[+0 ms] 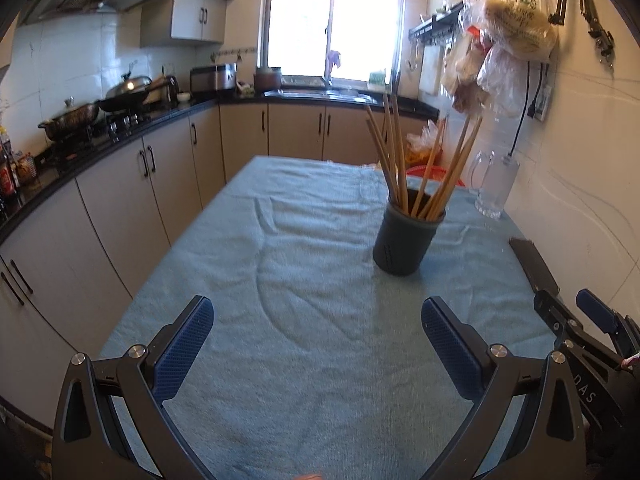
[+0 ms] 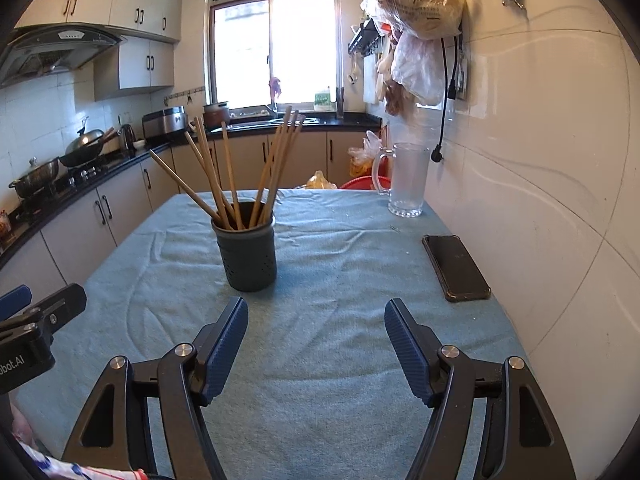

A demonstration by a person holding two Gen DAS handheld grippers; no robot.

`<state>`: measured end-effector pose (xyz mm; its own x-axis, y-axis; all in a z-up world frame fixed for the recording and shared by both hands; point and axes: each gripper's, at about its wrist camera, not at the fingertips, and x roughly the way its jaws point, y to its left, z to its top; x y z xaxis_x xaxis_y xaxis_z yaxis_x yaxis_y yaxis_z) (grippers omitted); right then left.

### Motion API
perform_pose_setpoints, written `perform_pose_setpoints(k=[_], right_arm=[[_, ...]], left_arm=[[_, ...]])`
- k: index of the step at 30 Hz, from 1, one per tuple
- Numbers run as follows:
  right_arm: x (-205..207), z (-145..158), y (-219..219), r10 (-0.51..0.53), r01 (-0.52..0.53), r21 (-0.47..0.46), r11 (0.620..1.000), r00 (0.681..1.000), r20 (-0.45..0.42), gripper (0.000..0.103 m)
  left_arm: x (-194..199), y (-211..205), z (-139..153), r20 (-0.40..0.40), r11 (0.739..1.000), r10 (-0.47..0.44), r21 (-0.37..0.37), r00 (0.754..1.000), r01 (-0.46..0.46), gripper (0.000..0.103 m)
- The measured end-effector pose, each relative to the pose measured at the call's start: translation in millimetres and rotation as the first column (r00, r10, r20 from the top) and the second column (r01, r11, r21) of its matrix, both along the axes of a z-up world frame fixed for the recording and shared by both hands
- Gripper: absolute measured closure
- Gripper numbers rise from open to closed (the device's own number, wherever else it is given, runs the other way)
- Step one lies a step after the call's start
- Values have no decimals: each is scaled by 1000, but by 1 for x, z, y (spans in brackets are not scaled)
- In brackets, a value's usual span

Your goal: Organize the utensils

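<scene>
A dark grey utensil holder (image 1: 404, 240) stands upright on the blue towel-covered table (image 1: 304, 264), with several wooden chopsticks (image 1: 400, 160) leaning in it. It also shows in the right wrist view (image 2: 248, 254) with the chopsticks (image 2: 240, 168). My left gripper (image 1: 318, 320) is open and empty, hovering over the towel short of the holder and to its left. My right gripper (image 2: 316, 322) is open and empty, just short of the holder and slightly to its right. The right gripper also shows at the left wrist view's right edge (image 1: 576, 312).
A black phone (image 2: 456, 266) lies near the right wall. A glass mug (image 2: 406, 180) stands at the table's far right corner. Bags (image 2: 420, 0) hang on the wall above. Kitchen counters with pots (image 1: 120, 96) run along the left.
</scene>
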<state>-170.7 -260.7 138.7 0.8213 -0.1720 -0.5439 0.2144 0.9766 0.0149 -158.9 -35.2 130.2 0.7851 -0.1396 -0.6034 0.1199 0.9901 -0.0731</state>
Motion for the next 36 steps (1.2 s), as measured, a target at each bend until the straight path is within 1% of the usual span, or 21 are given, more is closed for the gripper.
perform_pose_setpoints(k=[2, 8, 13, 25, 36], right_arm=[[1, -3, -2, -6, 6, 4, 1000, 1000, -11, 28], [3, -10, -10, -25, 26, 12, 1000, 999, -43, 28], [4, -15, -18, -39, 40, 21, 999, 998, -57, 28], [5, -26, -39, -77, 80, 37, 996, 993, -85, 28], [6, -31, -45, -80, 83, 39, 996, 993, -90, 28]], left_arm=[[2, -2, -5, -22, 1000, -6, 2, 1000, 6, 0], [4, -16, -10, -27, 998, -27, 56, 999, 29, 0], [7, -28, -16, -47, 995, -58, 82, 997, 62, 0], [10, -51, -23, -82, 988, -116, 89, 990, 123, 0], [13, -58, -26, -95, 988, -104, 106, 990, 114, 0]])
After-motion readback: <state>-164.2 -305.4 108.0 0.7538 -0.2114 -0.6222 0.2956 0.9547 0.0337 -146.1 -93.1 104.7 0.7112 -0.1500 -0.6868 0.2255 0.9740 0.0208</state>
